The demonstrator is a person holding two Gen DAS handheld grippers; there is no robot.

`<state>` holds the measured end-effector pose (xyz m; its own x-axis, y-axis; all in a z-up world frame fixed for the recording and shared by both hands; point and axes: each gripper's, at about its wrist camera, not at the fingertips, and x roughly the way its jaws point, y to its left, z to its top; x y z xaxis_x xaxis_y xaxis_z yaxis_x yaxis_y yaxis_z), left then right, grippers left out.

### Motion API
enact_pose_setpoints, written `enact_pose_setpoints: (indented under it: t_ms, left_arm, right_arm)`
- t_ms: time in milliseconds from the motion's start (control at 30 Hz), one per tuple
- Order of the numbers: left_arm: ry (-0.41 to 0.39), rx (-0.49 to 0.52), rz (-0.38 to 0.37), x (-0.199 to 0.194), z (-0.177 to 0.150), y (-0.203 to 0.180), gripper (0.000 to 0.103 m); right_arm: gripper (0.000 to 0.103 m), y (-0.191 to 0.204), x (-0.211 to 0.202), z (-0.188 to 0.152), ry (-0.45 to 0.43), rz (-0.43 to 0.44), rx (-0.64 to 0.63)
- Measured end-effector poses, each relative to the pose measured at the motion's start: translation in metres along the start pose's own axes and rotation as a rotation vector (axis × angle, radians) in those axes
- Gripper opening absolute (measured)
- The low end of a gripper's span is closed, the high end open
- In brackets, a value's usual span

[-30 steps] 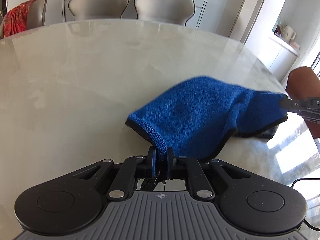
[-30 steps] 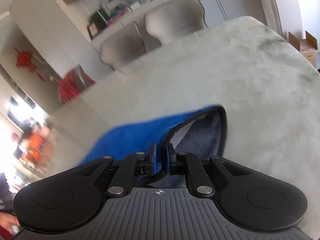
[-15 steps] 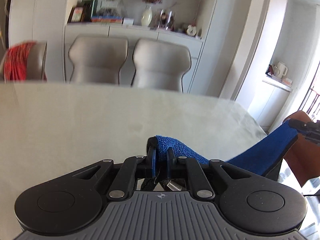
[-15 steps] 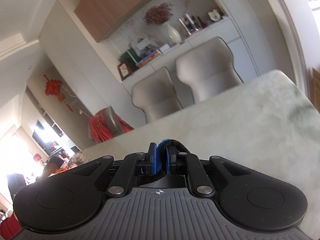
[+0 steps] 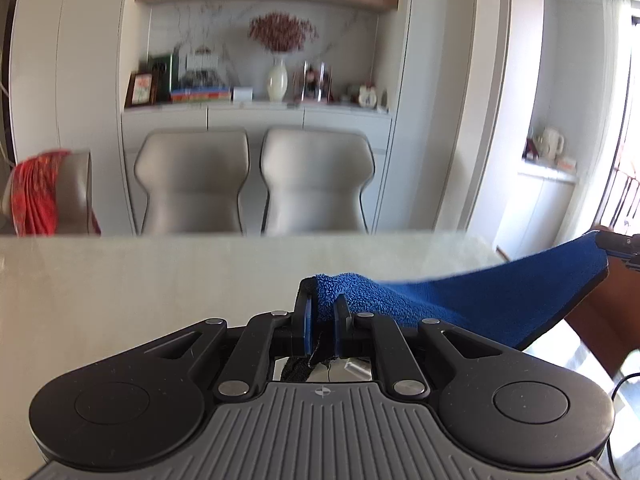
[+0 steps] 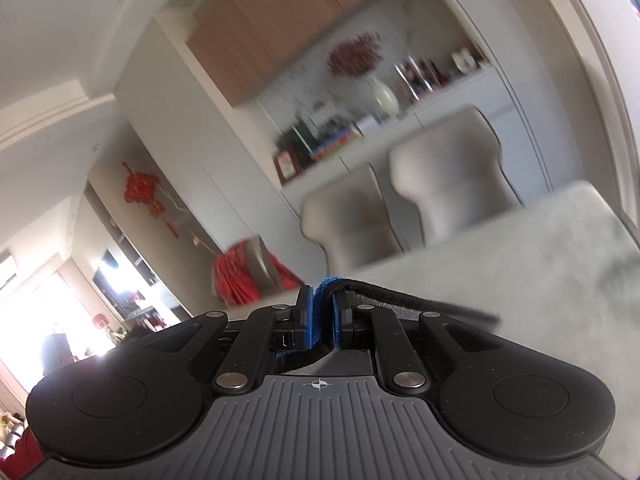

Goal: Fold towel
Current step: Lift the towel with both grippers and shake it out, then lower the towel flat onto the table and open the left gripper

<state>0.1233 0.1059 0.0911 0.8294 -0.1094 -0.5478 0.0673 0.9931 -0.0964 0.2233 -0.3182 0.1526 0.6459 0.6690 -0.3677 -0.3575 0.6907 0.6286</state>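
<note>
The blue towel (image 5: 472, 296) with a black hem hangs in the air above the pale marble table (image 5: 140, 288). My left gripper (image 5: 322, 308) is shut on one corner of it. The towel stretches to the right, where my right gripper (image 5: 618, 246) holds the other corner at the frame edge. In the right wrist view my right gripper (image 6: 322, 312) is shut on a blue corner of the towel (image 6: 326, 286), and its black hem trails off to the right. Most of the towel is hidden below that view.
Two beige chairs (image 5: 252, 184) stand at the table's far side, and a chair draped with red cloth (image 5: 40, 192) is at the far left. A sideboard shelf with a vase (image 5: 277, 78) is behind. A brown chair (image 5: 600, 320) stands at the right.
Both grippers have lifted and tilted upward with the towel corners in them. The towel has come up off the table and now hangs stretched between them.
</note>
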Motion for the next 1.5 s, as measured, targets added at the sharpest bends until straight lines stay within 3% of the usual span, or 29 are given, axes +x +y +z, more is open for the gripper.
enact_pose_setpoints:
  t_ms: [233, 300, 467, 533, 667, 800, 1033, 1167, 1300, 1333, 1433, 1500]
  left_arm:
    - [0.263, -0.111, -0.031, -0.006, -0.101, 0.001, 0.009]
    - [0.329, -0.123, -0.029, -0.005, -0.124, 0.0, 0.009]
    - [0.387, -0.088, 0.034, 0.002, -0.144, 0.01, 0.015]
    - [0.391, -0.074, 0.081, 0.006, -0.143, 0.019, 0.018]
    - [0.379, -0.029, 0.138, 0.006, -0.134, 0.026, 0.023]
    - [0.386, 0.008, 0.155, 0.009, -0.123, 0.027, 0.023]
    - [0.431, -0.001, 0.11, 0.007, -0.125, 0.022, 0.025]
    - [0.419, -0.013, 0.099, 0.007, -0.126, 0.018, 0.034]
    - [0.409, -0.018, 0.086, 0.011, -0.125, 0.013, 0.034]
    - [0.408, -0.02, 0.082, 0.013, -0.125, 0.013, 0.034]
    - [0.404, -0.022, 0.069, 0.014, -0.124, 0.009, 0.034]
    - [0.404, -0.018, 0.063, 0.014, -0.123, 0.007, 0.034]
  right_arm:
    - [0.01, -0.051, -0.02, -0.077, 0.202, -0.143, 0.163]
    - [0.01, -0.063, -0.025, -0.119, 0.264, -0.192, 0.183]
    - [0.012, -0.068, -0.019, -0.145, 0.414, -0.269, 0.128]
    - [0.015, -0.063, -0.014, -0.15, 0.449, -0.262, 0.101]
    - [0.023, -0.053, -0.002, -0.157, 0.454, -0.248, 0.081]
    - [0.03, -0.043, 0.006, -0.163, 0.472, -0.323, -0.001]
    - [0.034, -0.04, 0.008, -0.173, 0.451, -0.322, 0.009]
    - [0.034, -0.038, 0.008, -0.178, 0.437, -0.316, 0.021]
    - [0.034, -0.038, 0.007, -0.177, 0.429, -0.313, 0.013]
    - [0.032, -0.039, 0.006, -0.173, 0.429, -0.312, 0.004]
    - [0.011, -0.04, 0.004, -0.164, 0.43, -0.312, -0.025]
    - [0.009, -0.041, 0.002, -0.157, 0.43, -0.311, -0.043]
